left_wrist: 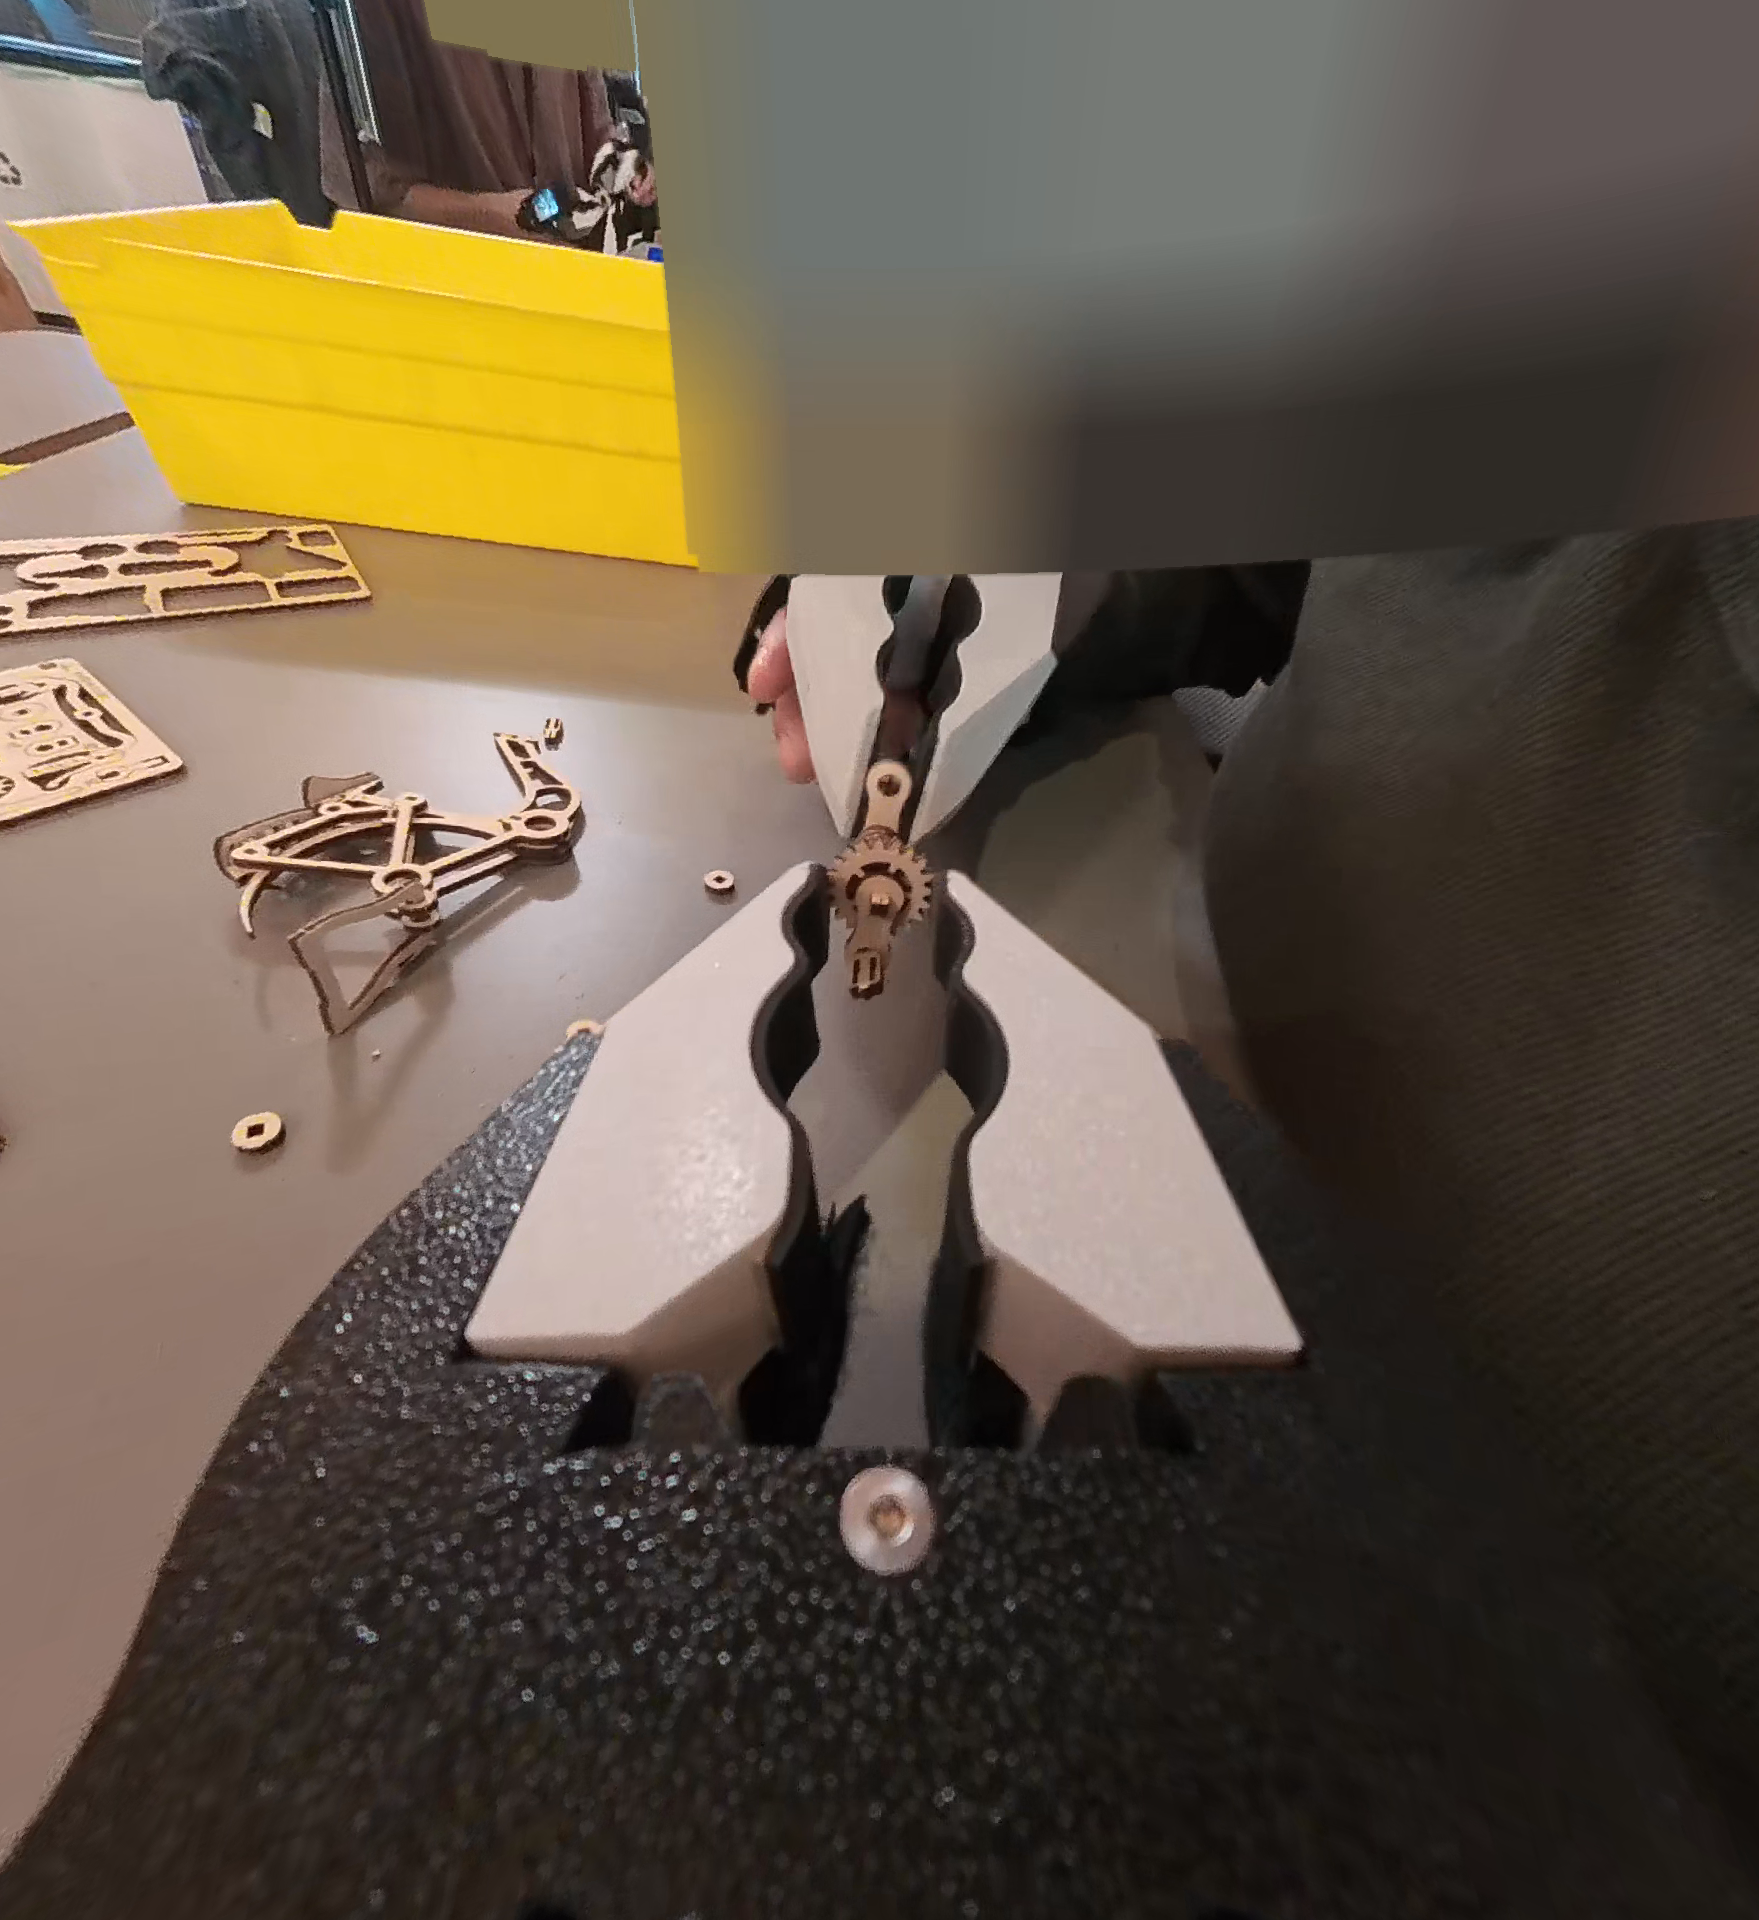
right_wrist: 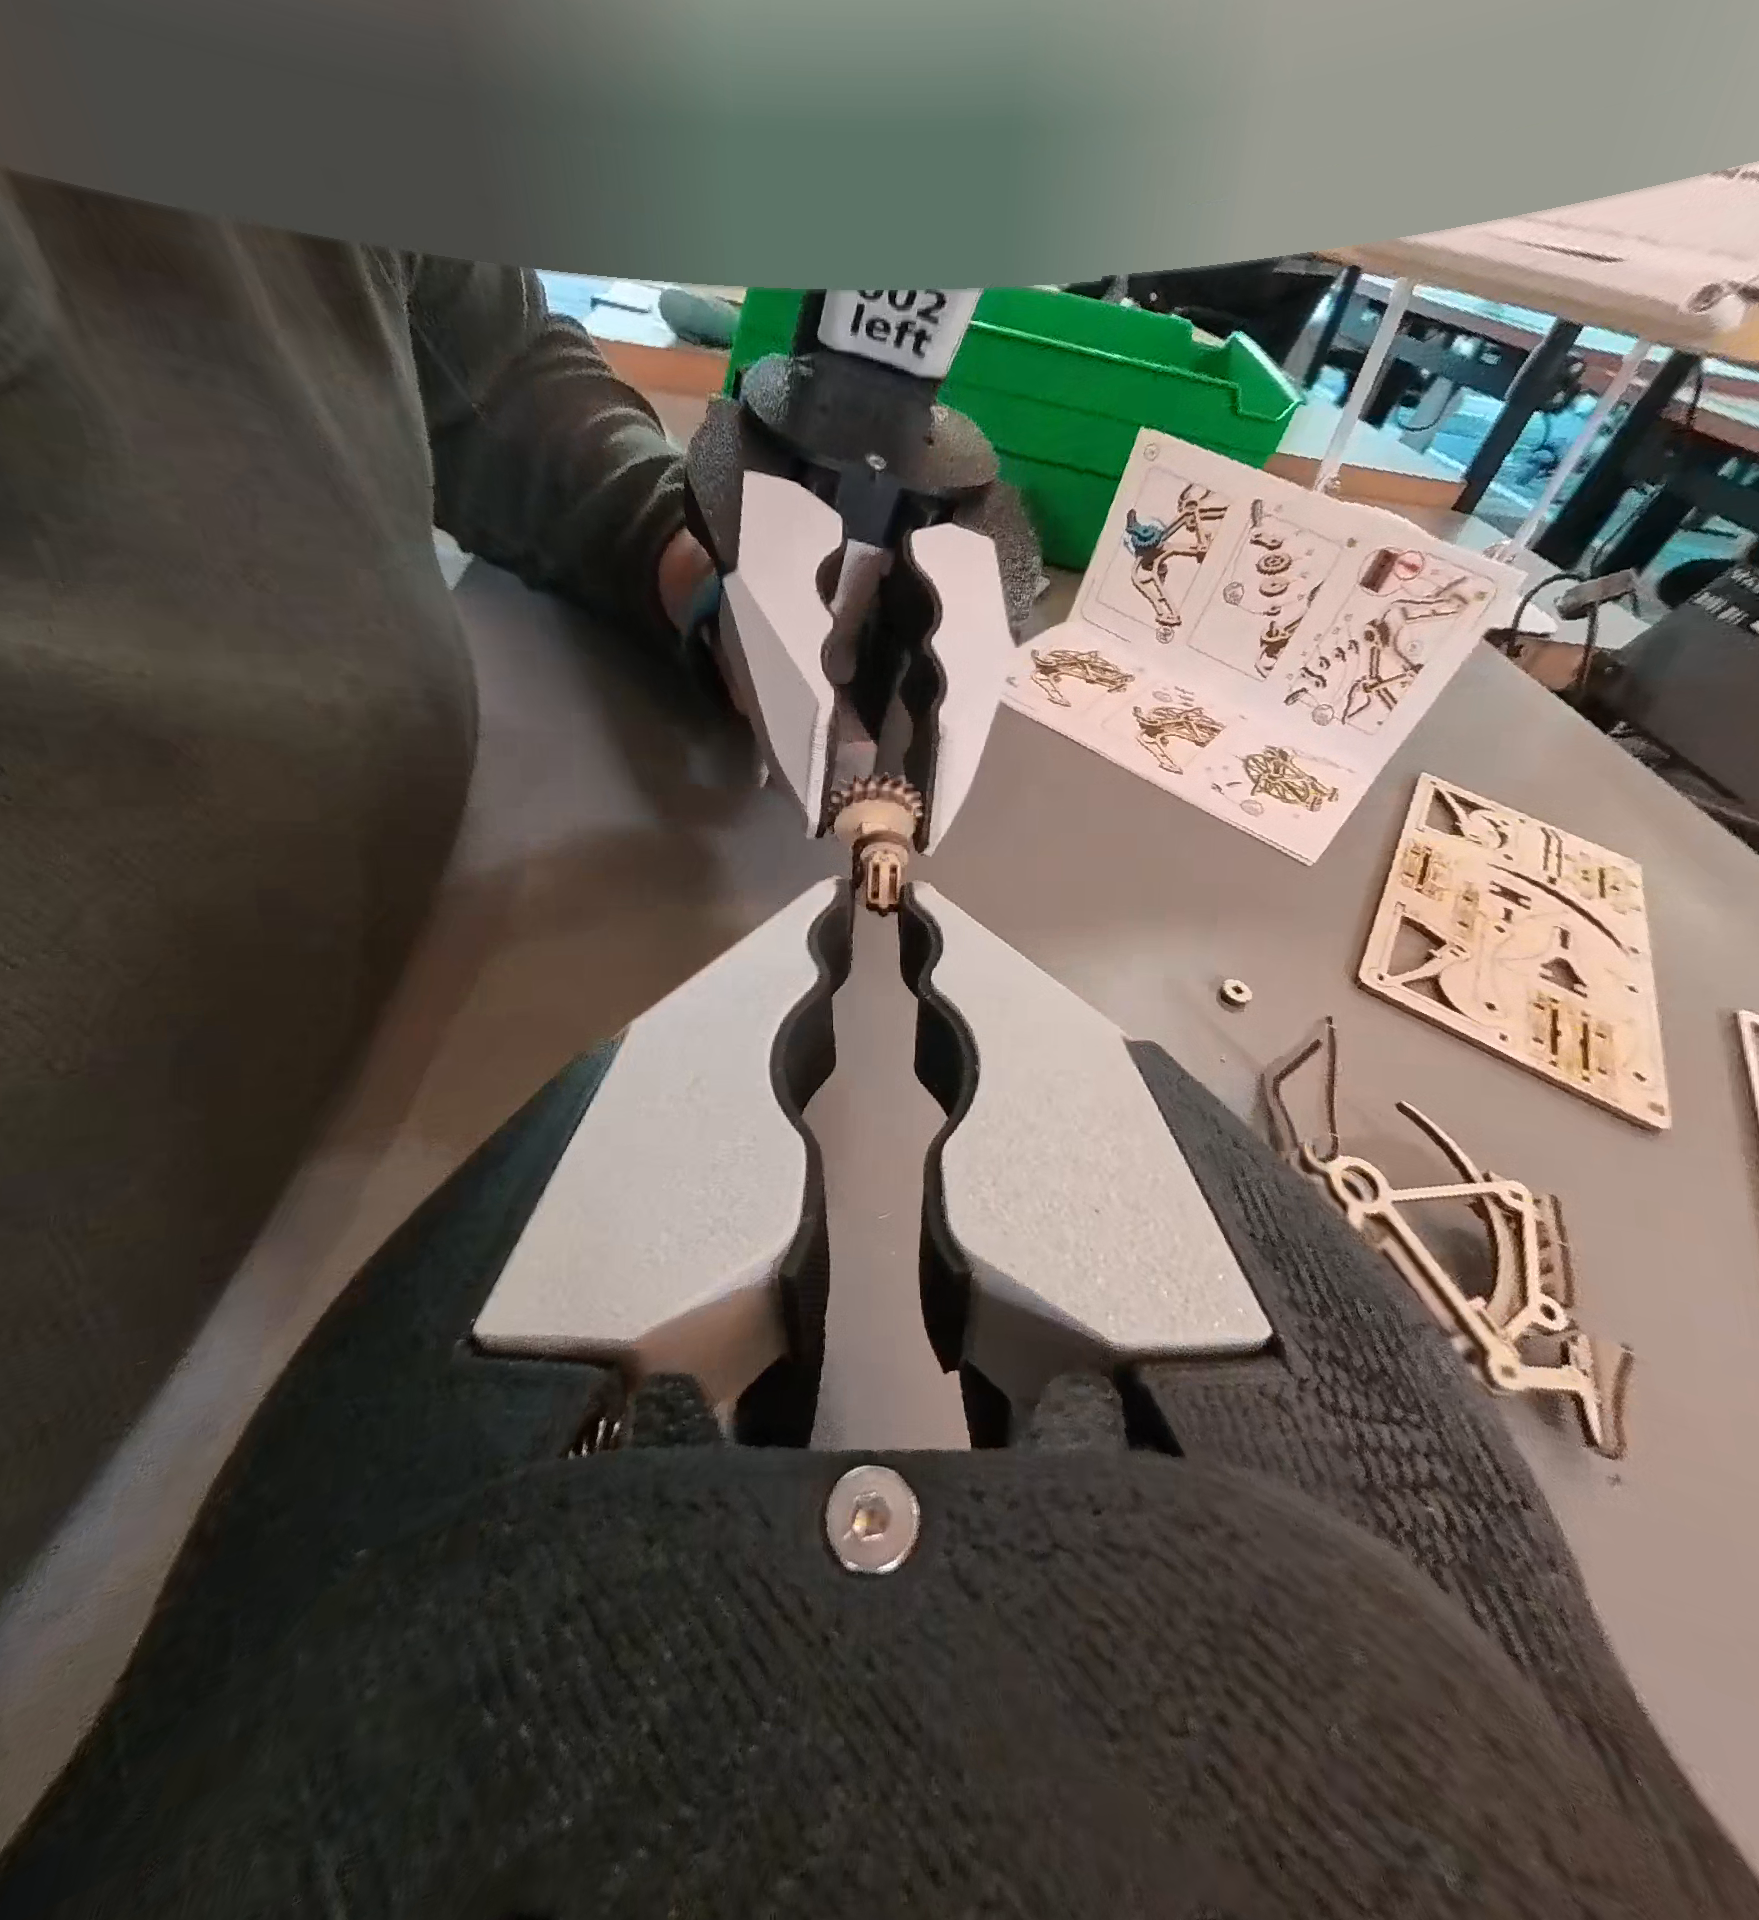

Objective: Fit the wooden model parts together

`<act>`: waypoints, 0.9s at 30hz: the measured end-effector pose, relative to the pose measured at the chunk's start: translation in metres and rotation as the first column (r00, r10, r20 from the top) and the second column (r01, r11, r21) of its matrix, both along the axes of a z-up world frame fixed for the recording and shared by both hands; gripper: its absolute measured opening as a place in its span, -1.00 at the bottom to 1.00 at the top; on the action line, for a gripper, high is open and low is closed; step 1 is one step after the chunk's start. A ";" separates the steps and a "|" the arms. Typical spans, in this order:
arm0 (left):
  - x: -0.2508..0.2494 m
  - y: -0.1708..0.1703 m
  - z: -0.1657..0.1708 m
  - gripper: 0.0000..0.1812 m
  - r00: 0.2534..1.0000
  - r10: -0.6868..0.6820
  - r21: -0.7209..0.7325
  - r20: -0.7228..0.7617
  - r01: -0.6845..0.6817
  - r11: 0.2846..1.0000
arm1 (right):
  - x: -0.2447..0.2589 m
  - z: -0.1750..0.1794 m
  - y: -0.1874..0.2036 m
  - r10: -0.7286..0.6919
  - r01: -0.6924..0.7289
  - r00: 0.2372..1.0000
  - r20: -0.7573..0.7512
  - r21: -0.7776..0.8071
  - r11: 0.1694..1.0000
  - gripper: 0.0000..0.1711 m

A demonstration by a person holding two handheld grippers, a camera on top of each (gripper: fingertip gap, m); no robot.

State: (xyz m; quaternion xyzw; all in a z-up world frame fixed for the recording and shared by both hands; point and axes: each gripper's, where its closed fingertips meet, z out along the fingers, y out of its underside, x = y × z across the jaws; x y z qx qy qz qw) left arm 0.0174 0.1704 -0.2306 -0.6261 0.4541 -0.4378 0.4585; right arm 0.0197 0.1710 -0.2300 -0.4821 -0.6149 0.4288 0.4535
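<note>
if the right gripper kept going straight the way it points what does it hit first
Most likely the small wooden gear assembly directly ahead; its shaft end already sits between the right gripper jaws. The left gripper holds the gear just behind.

**Soft indoor light, sharp centres, stretched edges**

Both views are evenly lit by diffuse light from above, bright enough to show fine grain. The dark counter [left_wrist: 501, 1039] carries a dull sheen and only faint, soft-edged shadows under the wooden pieces. Focus is crisp mid-frame. Wide-angle distortion bends lines near the borders, and the near body of each hand-held gripper smears toward the lower corners. Large smooth blurred patches cover the upper part of each view.
</note>
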 end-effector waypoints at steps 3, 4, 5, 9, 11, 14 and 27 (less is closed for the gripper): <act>0.000 0.001 0.001 -0.81 1.000 -0.002 -0.014 0.008 0.002 1.000 | -0.001 0.000 0.000 -0.004 0.004 1.000 0.005 -0.017 1.000 -0.92; 0.000 0.001 0.001 -0.81 1.000 -0.001 -0.017 0.011 0.001 1.000 | -0.001 -0.001 0.000 -0.005 0.005 1.000 0.012 -0.016 1.000 -0.92; 0.001 0.000 0.002 -0.81 1.000 -0.002 -0.021 0.017 0.002 1.000 | -0.002 -0.002 0.000 -0.003 0.003 1.000 0.019 -0.019 1.000 -0.92; 0.002 0.001 0.001 -0.81 1.000 0.007 -0.024 0.015 -0.006 1.000 | -0.002 -0.003 0.000 -0.010 0.010 1.000 0.025 -0.022 1.000 -0.92; 0.002 0.002 0.000 -0.81 1.000 0.011 -0.016 0.007 -0.011 1.000 | -0.002 -0.003 0.001 -0.013 0.013 1.000 0.028 -0.021 1.000 -0.92; 0.002 0.001 -0.001 -0.81 1.000 0.011 -0.012 -0.002 -0.011 1.000 | -0.002 -0.004 0.001 -0.011 0.012 0.999 0.032 -0.022 1.000 -0.93; 0.005 -0.001 -0.005 -0.81 0.999 0.005 0.000 -0.035 -0.004 1.000 | -0.002 -0.004 -0.001 -0.002 0.003 0.999 0.034 -0.019 1.000 -0.93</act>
